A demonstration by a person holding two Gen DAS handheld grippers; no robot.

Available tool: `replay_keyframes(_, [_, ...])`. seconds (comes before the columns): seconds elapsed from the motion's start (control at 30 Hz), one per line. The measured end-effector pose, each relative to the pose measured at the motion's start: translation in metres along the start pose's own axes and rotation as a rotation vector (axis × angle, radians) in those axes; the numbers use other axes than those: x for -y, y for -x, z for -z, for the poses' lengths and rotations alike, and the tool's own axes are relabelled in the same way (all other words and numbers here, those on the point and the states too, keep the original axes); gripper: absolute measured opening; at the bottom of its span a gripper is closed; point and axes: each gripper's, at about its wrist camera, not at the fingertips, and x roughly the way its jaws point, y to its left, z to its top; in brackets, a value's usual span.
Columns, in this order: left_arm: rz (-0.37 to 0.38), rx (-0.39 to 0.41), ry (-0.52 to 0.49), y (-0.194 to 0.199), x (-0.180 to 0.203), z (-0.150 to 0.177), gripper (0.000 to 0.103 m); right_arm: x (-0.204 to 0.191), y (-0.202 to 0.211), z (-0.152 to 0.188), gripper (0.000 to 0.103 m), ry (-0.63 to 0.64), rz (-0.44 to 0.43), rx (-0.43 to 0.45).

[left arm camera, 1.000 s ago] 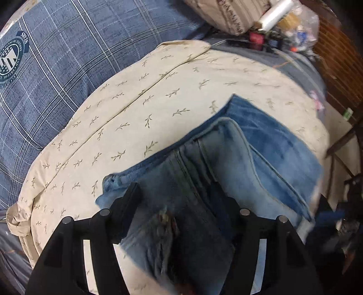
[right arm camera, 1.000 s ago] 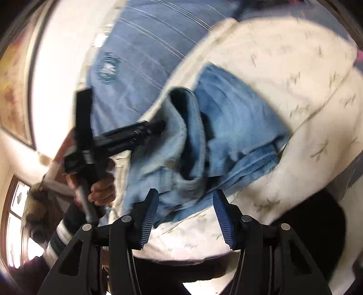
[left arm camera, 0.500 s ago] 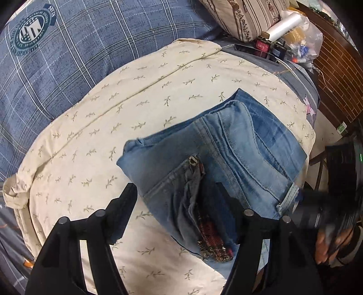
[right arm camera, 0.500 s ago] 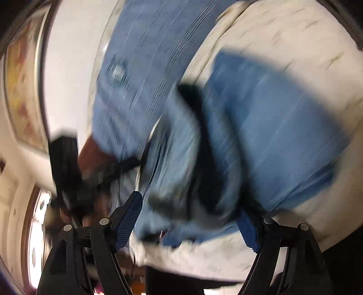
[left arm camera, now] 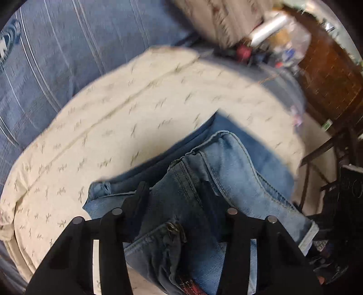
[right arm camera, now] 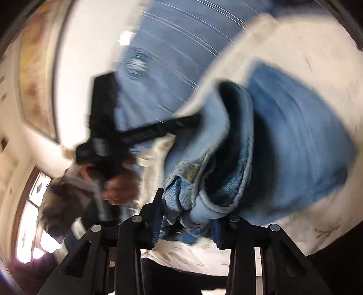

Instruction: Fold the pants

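Your left gripper [left arm camera: 175, 196] has just been closing and now pinches a raised fold of the blue jeans [left arm camera: 229, 163], bunched on the cream leaf-print sheet [left arm camera: 136, 109].

Folded jeans [left arm camera: 238, 168] on sheet [left arm camera: 136, 109], apparently atop blanket [left arm camera: 68, 45], pillow [left arm camera: 217, 20] behind

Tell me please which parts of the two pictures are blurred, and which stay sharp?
Left wrist view: the cream sheet and the clutter behind smear with motion blur; the jeans between the tongs stay fairly sharp. Right wrist view: heavier blur on the other tongs and the hand; only the bunched denim near the lens is crisp.
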Motion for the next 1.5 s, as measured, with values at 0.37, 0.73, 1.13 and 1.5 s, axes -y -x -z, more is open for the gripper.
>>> replay_keyframes(0.37, [-0.168, -0.029, 0.030, -0.027, 0.014, -0.007, 0.057, 0.060, -0.016, 0.011, 0.052, -0.156, 0.139, -0.028])
replay_keyframes(0.73, [-0.258, -0.018, 0.026, -0.008, 0.020, 0.011, 0.074, 0.054, 0.010, 0.010, 0.072, -0.171, 0.167, 0.004])
replay_keyframes(1.13, [-0.409, 0.023, 0.011, 0.007, 0.023, 0.027, 0.084, 0.046, 0.016, 0.010, 0.081, -0.166, 0.184, 0.017])
replay_keyframes(1.5, [-0.406, -0.044, -0.074, 0.008, 0.007, 0.004, 0.085, 0.057, 0.019, -0.003, 0.086, -0.220, 0.160, 0.080])
